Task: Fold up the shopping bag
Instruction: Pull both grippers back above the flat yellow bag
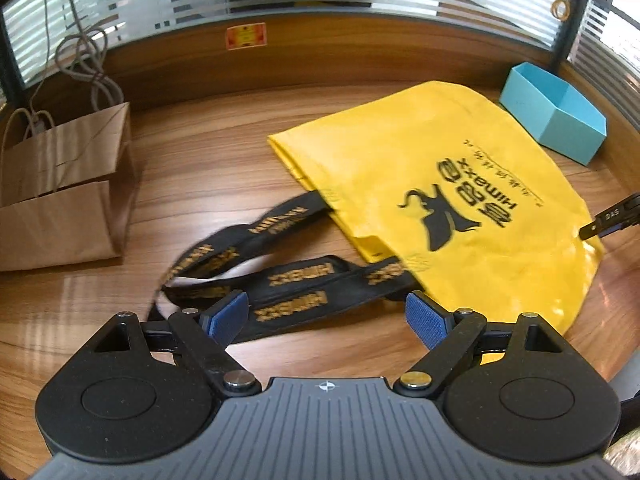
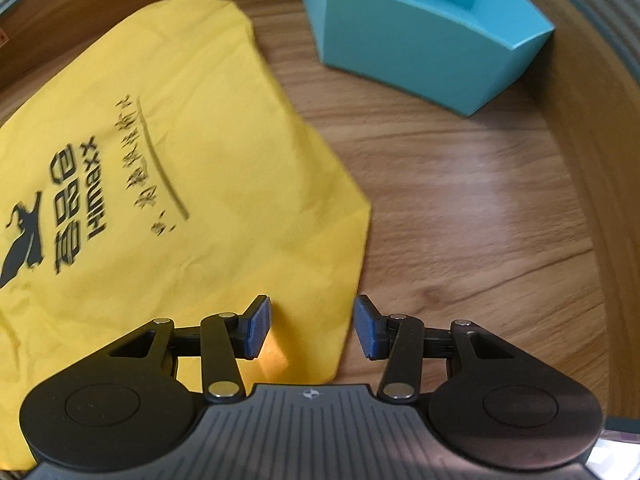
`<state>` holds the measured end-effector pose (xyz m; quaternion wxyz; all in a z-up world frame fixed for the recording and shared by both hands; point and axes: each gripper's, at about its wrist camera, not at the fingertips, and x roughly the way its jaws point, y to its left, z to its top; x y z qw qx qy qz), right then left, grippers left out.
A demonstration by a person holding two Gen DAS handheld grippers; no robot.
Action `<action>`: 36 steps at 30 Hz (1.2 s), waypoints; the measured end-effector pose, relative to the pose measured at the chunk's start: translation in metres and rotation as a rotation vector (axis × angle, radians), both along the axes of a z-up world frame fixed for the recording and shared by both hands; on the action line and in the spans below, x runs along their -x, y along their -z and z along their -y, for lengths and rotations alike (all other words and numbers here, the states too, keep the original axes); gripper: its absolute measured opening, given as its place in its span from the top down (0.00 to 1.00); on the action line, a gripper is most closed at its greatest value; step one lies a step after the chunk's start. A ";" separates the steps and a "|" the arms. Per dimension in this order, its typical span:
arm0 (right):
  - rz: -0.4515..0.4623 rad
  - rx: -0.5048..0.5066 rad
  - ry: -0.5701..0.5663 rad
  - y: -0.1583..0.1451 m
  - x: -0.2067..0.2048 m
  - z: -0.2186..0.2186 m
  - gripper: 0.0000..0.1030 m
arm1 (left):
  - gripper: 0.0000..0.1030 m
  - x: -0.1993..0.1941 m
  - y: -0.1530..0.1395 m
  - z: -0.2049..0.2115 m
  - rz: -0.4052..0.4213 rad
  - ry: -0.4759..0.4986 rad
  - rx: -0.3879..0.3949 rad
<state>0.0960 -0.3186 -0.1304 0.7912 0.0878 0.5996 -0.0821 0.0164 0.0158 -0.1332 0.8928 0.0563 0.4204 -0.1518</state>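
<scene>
Flat on the wooden worktop [image 1: 224, 152] lies the yellow shopping bag [image 1: 460, 184], filling the centre and right of the left wrist view, its black printed logo facing up. Its black handles [image 1: 288, 280] with gold lettering trail toward the lower left of that frame. The left hand-held gripper [image 1: 326, 316] hangs over the handles with its blue pads spread wide and nothing pinched between them. In the right wrist view the right hand-held gripper [image 2: 312, 330] stands at the bag's lower right edge, its pads apart, straddling the cloth edge without pressing it. A blue box [image 2: 424, 28] sits open at the upper right, and a brown paper bag [image 1: 68, 188] stands at the left.
</scene>
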 end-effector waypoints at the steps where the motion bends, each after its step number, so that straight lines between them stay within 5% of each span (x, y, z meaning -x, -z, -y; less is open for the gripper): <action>1: -0.001 -0.008 -0.005 0.001 0.001 -0.002 0.50 | 0.15 0.002 0.000 0.004 0.002 0.002 0.003; 16: -0.010 -0.111 -0.016 0.003 0.012 -0.060 0.50 | 0.15 0.014 0.009 0.016 0.017 0.070 -0.040; 26: -0.025 -0.172 -0.131 0.002 0.033 -0.120 0.50 | 0.15 0.000 0.021 -0.002 0.034 0.075 -0.097; 36: 0.026 -0.138 -0.242 -0.024 0.054 -0.120 0.50 | 0.21 -0.004 0.010 0.017 0.126 0.228 -0.072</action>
